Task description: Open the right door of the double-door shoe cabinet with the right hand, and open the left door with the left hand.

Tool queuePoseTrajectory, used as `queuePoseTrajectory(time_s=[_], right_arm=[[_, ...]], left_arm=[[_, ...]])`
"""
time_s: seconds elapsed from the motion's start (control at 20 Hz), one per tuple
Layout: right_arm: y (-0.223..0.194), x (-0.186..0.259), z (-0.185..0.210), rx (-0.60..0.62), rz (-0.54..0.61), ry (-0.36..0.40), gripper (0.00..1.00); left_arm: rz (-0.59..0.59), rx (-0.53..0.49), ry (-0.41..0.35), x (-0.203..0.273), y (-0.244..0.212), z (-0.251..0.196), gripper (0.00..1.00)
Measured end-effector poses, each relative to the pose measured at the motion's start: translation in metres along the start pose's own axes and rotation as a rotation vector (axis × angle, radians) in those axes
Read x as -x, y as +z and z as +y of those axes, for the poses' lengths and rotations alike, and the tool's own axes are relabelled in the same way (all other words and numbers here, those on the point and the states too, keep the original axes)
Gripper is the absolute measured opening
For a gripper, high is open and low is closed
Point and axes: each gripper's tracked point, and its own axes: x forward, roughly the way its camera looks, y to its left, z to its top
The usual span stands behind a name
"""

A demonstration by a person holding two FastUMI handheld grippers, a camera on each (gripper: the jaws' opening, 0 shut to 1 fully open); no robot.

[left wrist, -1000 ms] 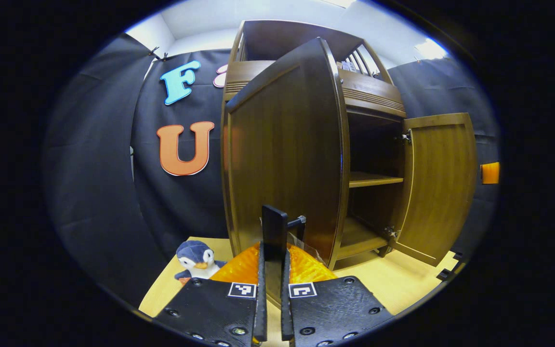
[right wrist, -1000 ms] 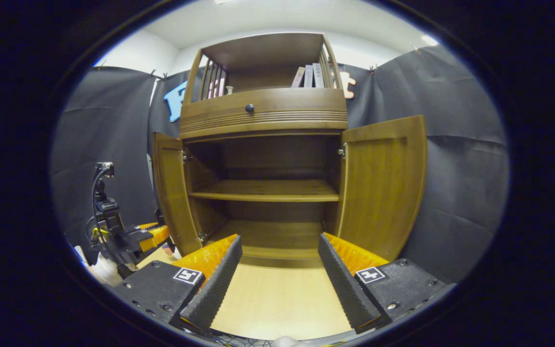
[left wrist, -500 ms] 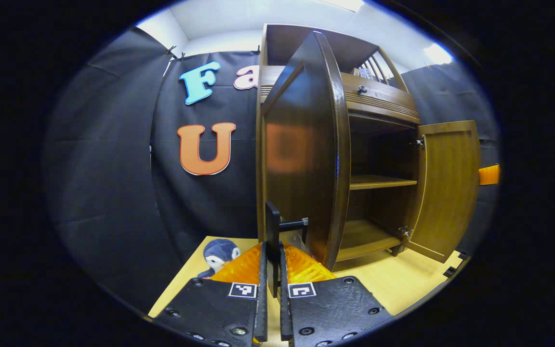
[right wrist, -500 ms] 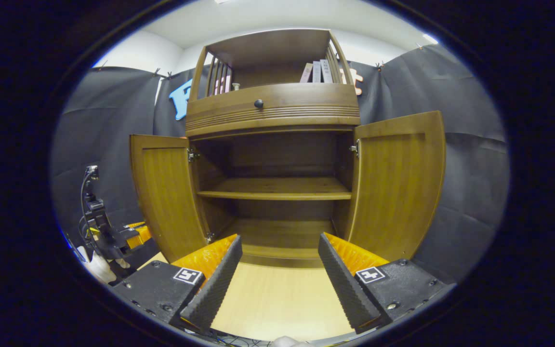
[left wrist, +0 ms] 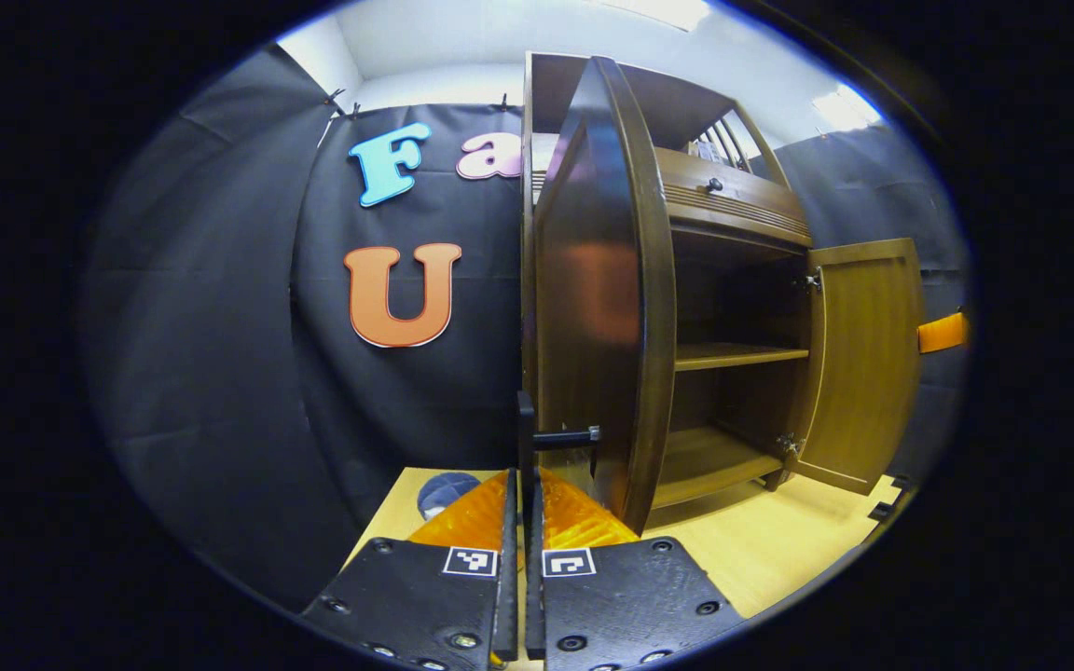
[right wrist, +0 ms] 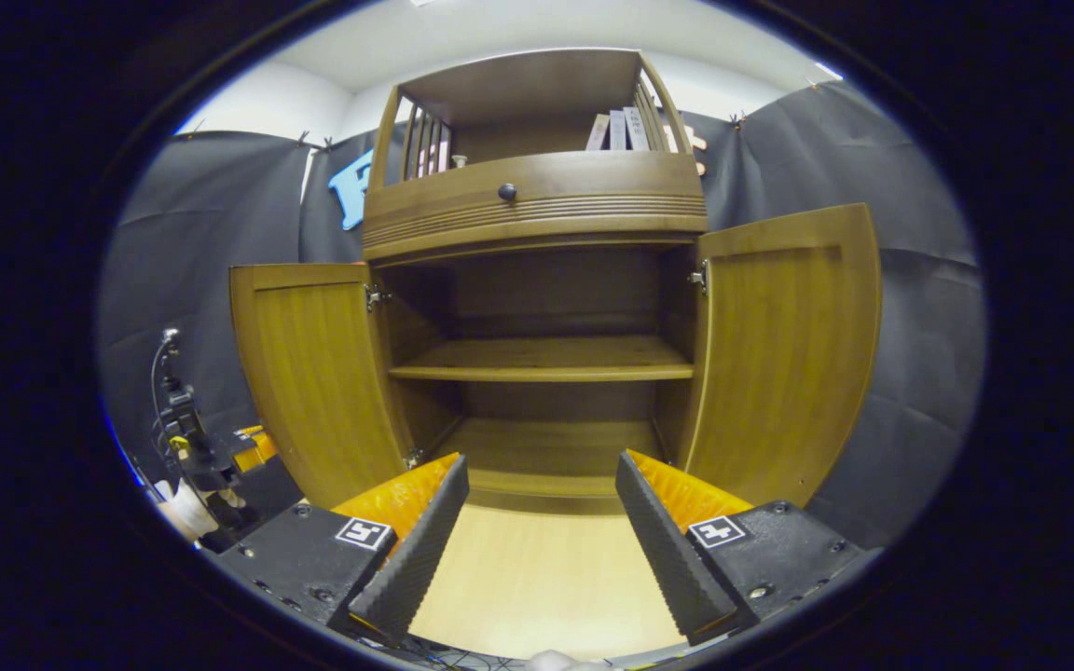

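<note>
- The left gripper (left wrist: 520, 522) has its fingers clenched on the dark handle (left wrist: 526, 438) of the left door (left wrist: 593, 308), which stands swung out edge-on just ahead of the fingers.
- The right gripper (right wrist: 542, 522) hangs released, fingers spread wide, facing the open shoe cabinet (right wrist: 537, 280) with the right door (right wrist: 784, 354) swung out, apart from it.
- A plush toy (left wrist: 444, 491) lies on the bench (left wrist: 761, 550) by the left fingers.

place: recording booth — black cloth wall (left wrist: 220, 373) | wooden shoe cabinet (right wrist: 537, 200)
</note>
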Motion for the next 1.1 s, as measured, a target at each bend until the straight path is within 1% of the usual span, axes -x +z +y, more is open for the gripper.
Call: queuePoseTrajectory(time_s=[0.05,0.1,0.15,0.2,0.3,0.35,0.5,0.6,0.65,0.7,0.8,0.85,0.9,0.95,1.0,1.05,1.1], right_arm=[[-0.001,-0.001,0.000,-0.001,0.002,0.001,1.00],[0.000,-0.002,0.001,-0.002,0.001,0.004,1.00],[0.000,-0.002,0.002,-0.003,0.002,0.004,1.00],[0.000,-0.003,0.003,-0.003,0.004,0.006,1.00],[-0.003,-0.003,0.004,-0.004,0.010,0.009,1.00],[-0.004,-0.003,0.004,-0.004,0.011,0.010,1.00],[-0.003,-0.004,0.004,-0.003,0.011,0.010,1.00],[-0.003,-0.006,0.003,-0.002,0.013,0.009,1.00],[-0.003,-0.006,0.003,-0.003,0.012,0.009,1.00],[-0.002,-0.008,0.002,-0.003,0.012,0.005,1.00],[0.001,-0.008,0.001,-0.002,0.003,-0.002,1.00],[0.004,-0.009,0.000,0.004,-0.008,-0.012,1.00],[0.008,-0.009,-0.002,0.013,-0.018,-0.020,1.00],[0.012,-0.008,-0.002,0.025,-0.030,-0.028,1.00],[0.016,-0.007,-0.002,0.034,-0.043,-0.032,1.00],[0.019,-0.007,-0.002,0.043,-0.053,-0.040,1.00],[0.023,-0.006,-0.004,0.048,-0.063,-0.050,1.00]], left_arm=[[0.002,-0.001,-0.001,0.001,0.000,0.005,0.17],[0.006,0.009,-0.009,0.000,-0.001,0.008,0.03],[0.007,0.010,-0.005,0.002,0.000,0.009,0.05],[0.008,0.004,0.001,0.000,-0.001,0.010,0.21],[0.009,0.001,0.008,0.002,-0.001,0.012,0.32],[0.009,0.005,0.018,0.001,-0.001,0.015,0.33],[0.029,0.016,0.045,0.008,-0.003,0.023,0.56],[0.018,0.035,0.056,0.021,0.001,0.028,0.72],[0.017,0.033,0.071,0.027,0.002,0.031,0.76],[0.023,0.027,0.092,0.036,0.000,0.036,0.92],[0.028,0.015,0.135,0.052,0.002,0.044,0.93],[0.030,0.017,0.149,0.060,0.004,0.045,0.80],[0.030,0.023,0.158,0.067,0.009,0.042,0.93],[0.031,0.029,0.157,0.073,0.014,0.036,0.81],[0.027,0.023,0.162,0.078,0.021,0.030,0.87],[0.027,0.005,0.170,0.082,0.028,0.025,0.97],[0.034,-0.016,0.191,0.085,0.033,0.024,0.96]])
